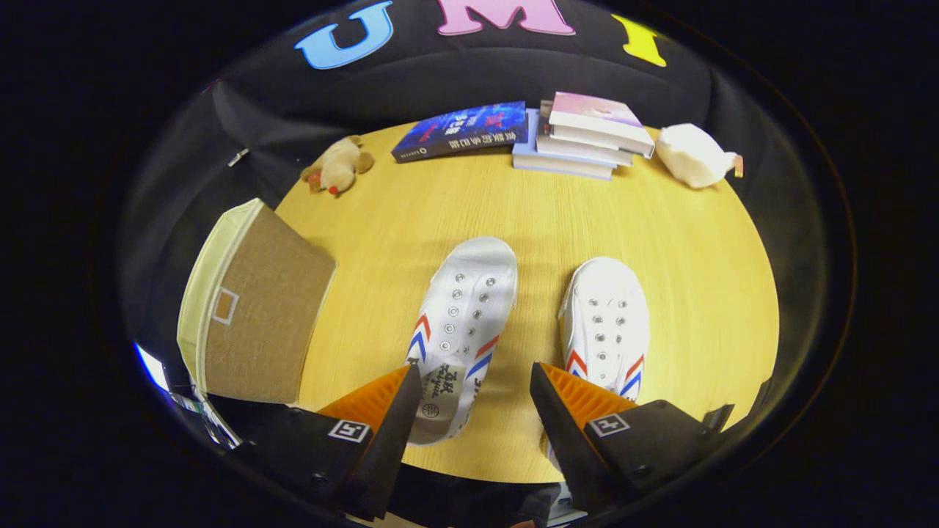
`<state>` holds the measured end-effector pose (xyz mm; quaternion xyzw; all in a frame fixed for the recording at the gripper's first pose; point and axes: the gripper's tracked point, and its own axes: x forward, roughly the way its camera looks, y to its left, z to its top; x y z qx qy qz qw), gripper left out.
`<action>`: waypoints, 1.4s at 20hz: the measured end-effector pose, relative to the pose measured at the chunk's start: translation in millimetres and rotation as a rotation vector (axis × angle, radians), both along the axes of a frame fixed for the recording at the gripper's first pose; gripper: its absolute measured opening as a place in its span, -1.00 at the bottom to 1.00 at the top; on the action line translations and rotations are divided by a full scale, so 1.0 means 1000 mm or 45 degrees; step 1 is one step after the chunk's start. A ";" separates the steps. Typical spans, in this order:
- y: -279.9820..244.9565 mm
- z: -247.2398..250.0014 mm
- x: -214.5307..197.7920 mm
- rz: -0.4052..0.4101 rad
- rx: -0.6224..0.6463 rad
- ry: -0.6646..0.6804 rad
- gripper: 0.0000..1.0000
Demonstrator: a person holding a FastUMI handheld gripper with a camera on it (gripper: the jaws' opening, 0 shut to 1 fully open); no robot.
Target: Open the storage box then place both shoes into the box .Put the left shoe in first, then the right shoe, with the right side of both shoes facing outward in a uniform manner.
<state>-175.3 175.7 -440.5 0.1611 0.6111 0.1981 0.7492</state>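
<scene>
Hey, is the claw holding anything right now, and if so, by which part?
Nothing is held. The claw is open, its fingers spread above the heel of the left shoe, pressing on nothing. The storage box sits closed beside them.

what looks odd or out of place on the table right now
Nothing stands out: the two white canvas shoes lie upright ahead of the open fingers, and the beige fabric storage box is closed beside them.

Two shoes point(463, 323) lie side by side on the table point(682, 242), the storage box point(257, 315) to their left. Books point(579, 136) and two soft toys point(339, 166) sit beyond them at the far edge.
</scene>
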 end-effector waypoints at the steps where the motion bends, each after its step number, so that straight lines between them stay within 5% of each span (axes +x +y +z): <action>1: 0.004 -0.007 0.003 -0.010 0.003 0.026 0.79; 6: 0.015 -0.033 0.013 -0.051 -0.013 0.117 0.53; 10: 0.018 -0.046 0.010 -0.063 -0.028 0.215 0.01; 13: 0.015 -0.047 0.011 -0.097 -0.001 0.253 -0.69; 15: 0.014 -0.046 0.012 -0.109 0.033 0.227 -0.83; 28: 0.014 0.042 0.042 -0.264 0.243 0.181 -0.83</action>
